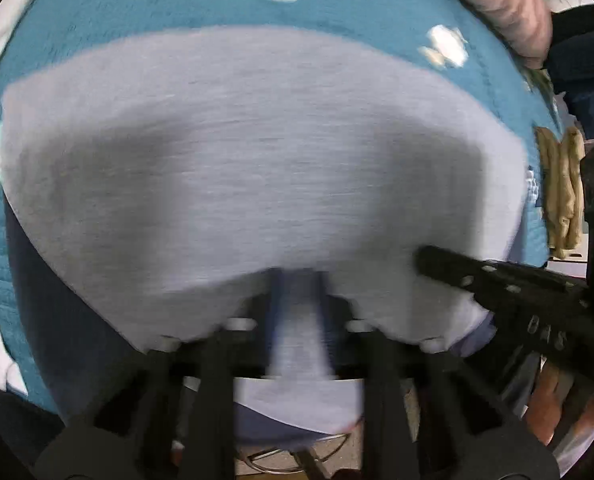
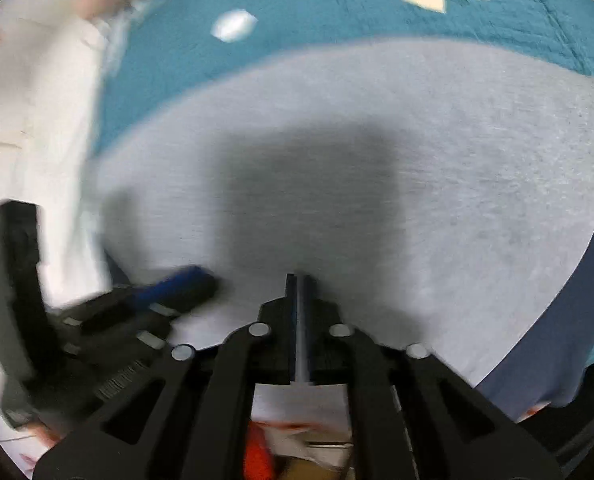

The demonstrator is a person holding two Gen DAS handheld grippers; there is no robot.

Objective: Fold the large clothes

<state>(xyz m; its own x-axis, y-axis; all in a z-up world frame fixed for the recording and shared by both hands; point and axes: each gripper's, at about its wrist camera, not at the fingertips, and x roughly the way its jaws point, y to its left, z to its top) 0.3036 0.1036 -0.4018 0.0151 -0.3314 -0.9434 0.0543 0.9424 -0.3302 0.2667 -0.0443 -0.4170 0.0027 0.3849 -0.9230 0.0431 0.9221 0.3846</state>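
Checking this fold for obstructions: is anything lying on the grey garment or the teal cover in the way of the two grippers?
Nothing visible. The left gripper and right gripper are both already shut on the near edge of the grey garment, close together. The garment's top is bare, and beyond it lies only the teal cover.

Your left wrist camera looks steeply down along its tongs [image 1: 297, 280], close over the grey garment [image 1: 257, 152] spread on the teal bedspread [image 1: 177, 4]. Your right wrist camera faces the same way, equally near, along its tongs [image 2: 300, 280]. Both share the garment, the bedspread's far part, and each other's tongs at the side.
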